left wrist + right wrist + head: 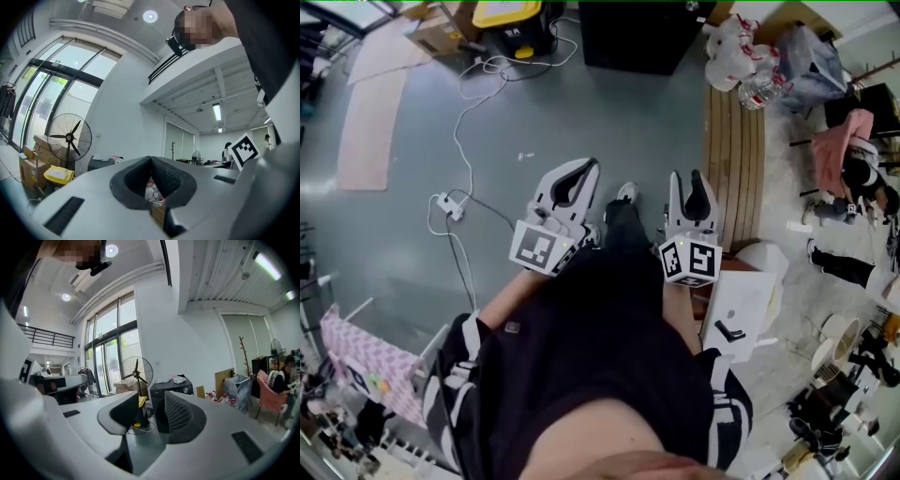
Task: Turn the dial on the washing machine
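Note:
A black box-shaped machine (pixel 642 33) stands on the grey floor at the far side of the room, well away from both grippers. In the right gripper view the same machine (pixel 171 386) shows beyond the jaws, with a small round knob (pixel 189 390) on its front. My left gripper (pixel 589 169) is held in front of the person's chest, its fingertips touching and nothing between them (pixel 151 159). My right gripper (pixel 686 183) hangs beside it with a clear gap between its pads and holds nothing (pixel 151 401).
A standing fan (pixel 137 372) and a yellow-lidded box (pixel 511 19) are left of the machine. A white cable and power strip (pixel 450 204) lie on the floor. A slatted wooden bench (pixel 736 159), bags of bottles (pixel 741 56) and a white stool (pixel 741 300) are to the right.

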Demonstrator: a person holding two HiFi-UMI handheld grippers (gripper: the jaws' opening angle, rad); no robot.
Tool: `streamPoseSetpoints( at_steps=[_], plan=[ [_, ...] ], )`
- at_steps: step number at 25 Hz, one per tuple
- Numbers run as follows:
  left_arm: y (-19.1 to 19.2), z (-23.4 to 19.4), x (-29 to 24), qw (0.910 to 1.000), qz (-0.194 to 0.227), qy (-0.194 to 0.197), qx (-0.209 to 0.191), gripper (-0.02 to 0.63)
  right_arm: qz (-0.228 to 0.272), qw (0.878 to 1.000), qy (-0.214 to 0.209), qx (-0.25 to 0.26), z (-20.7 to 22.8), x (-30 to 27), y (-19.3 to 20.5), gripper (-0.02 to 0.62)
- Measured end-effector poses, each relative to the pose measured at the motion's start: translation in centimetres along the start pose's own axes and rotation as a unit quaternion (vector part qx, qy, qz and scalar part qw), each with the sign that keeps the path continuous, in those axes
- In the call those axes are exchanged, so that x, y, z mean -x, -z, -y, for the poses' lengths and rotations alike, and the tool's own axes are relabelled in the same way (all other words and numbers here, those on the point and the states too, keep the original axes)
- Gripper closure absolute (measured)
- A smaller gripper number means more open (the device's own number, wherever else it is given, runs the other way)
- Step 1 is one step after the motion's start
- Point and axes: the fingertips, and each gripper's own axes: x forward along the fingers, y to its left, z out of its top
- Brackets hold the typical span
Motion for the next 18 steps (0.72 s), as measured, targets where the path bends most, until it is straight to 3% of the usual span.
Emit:
streamPoseSetpoints(
  at_steps=[7, 18],
  plan=[
    [1.0, -6.0, -10.1, 0.9999, 0.007, -0.014, -0.001, 0.584, 0.0, 1.0, -0.013, 0.006, 4.5, -11.6, -0.3, 0.417],
    [-1.8, -13.0, -31.9, 0.9993, 0.008, -0.024, -0.027, 0.584, 0.011, 0.999, -0.047, 0.025, 16.6, -33.5, -6.5, 0.416]
  ],
)
